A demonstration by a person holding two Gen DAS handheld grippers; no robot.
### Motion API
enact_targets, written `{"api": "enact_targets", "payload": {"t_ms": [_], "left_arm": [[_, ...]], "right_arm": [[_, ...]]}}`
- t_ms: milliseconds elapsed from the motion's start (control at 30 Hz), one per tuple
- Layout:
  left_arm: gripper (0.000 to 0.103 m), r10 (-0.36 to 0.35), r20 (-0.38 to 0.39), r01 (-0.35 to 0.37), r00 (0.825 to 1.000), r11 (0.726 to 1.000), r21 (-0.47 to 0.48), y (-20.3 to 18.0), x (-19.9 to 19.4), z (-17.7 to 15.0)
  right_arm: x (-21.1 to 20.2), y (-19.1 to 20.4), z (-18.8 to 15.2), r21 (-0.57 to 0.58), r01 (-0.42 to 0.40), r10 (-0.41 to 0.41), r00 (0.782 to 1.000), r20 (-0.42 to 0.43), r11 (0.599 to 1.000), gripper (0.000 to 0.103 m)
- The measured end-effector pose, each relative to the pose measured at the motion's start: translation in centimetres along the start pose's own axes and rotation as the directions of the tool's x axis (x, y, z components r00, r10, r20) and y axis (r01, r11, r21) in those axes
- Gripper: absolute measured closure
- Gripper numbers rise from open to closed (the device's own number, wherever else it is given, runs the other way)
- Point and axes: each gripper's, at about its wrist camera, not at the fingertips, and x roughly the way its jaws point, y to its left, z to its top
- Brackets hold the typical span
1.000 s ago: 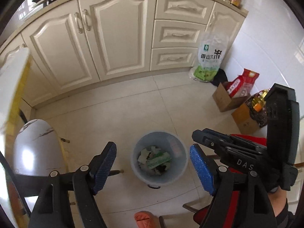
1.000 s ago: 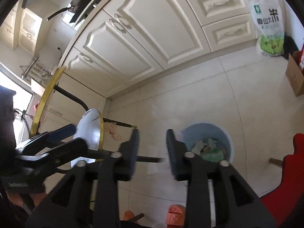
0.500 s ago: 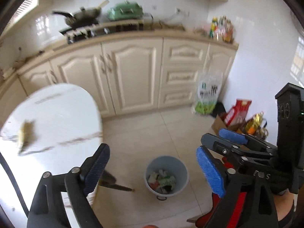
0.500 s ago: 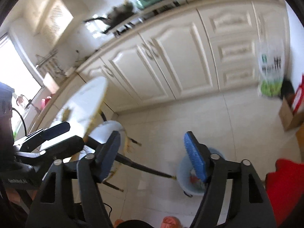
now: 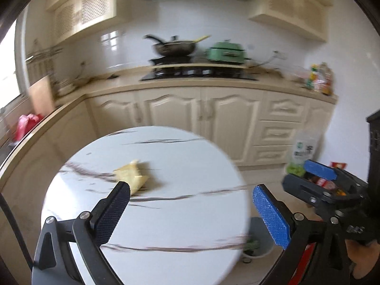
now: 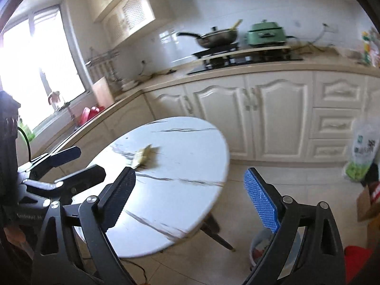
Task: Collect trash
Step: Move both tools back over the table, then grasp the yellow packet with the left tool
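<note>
Marble table [image 5: 166, 213] below, both claws opening — empty.

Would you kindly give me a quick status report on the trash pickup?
Left tongs and right tongs both opening, nothing between them. One yellowish scrap lying on the round table, untouched. Bin on the floor beside the table. Nothing in the way.

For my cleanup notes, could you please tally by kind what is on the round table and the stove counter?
Yellow scrap on the table: 1
Black pan: 1
Green pot: 1
Total: 3
</note>
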Motion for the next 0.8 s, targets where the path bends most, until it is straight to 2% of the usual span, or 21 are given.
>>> {"api": "enact_targets", "payload": {"t_ms": [67,167,300,400,567,633,700,767,800], "left_arm": [[0.001,0.066,-0.025,-0.066,0.998,0.997,-0.029,1.9,0.8,0.4],[0.001,0.101,-0.098,-0.11,0.99,0.989,-0.096,4.9,3.3,0.9],[0.002,0.086,-0.187,-0.118,0.979,0.979,-0.169,7.0,7.4,1.0],[0.005,0.075,-0.232,-0.12,0.97,0.975,-0.185,7.8,10.3,1.5],[0.021,0.073,-0.306,-0.124,0.949,0.981,-0.151,8.9,15.3,2.3],[0.023,0.074,-0.32,-0.126,0.945,0.981,-0.144,8.7,16.7,2.4],[0.033,0.071,-0.339,-0.125,0.938,0.982,-0.142,9.4,19.0,2.9],[0.048,0.059,-0.372,-0.124,0.926,0.98,-0.154,9.7,20.8,3.1],[0.048,0.052,-0.383,-0.121,0.922,0.98,-0.158,9.6,21.4,3.1]], "right_arm": [[2.1,1.1,0.4,-0.015,-0.007,0.007,1.0,-0.024,1.0,0.008],[5.5,2.1,1.1,-0.026,-0.023,0.021,0.998,-0.055,0.999,0.008],[10.0,2.3,1.4,-0.042,-0.031,0.027,0.994,-0.106,0.999,0.008],[14.0,1.9,1.5,-0.051,-0.018,0.009,0.987,-0.159,0.999,0.008],[19.2,0.6,1.2,-0.026,-0.031,0.025,0.975,-0.221,0.999,0.008],[20.3,0.0,1.0,-0.027,-0.035,0.028,0.972,-0.232,0.999,0.008],[20.9,-0.6,0.7,-0.018,-0.039,0.033,0.97,-0.241,0.999,0.008],[21.3,-1.1,0.6,-0.011,-0.041,0.037,0.969,-0.245,0.999,0.008],[21.3,-1.4,0.4,-0.008,-0.044,0.04,0.969,-0.244,0.999,0.008]]}}
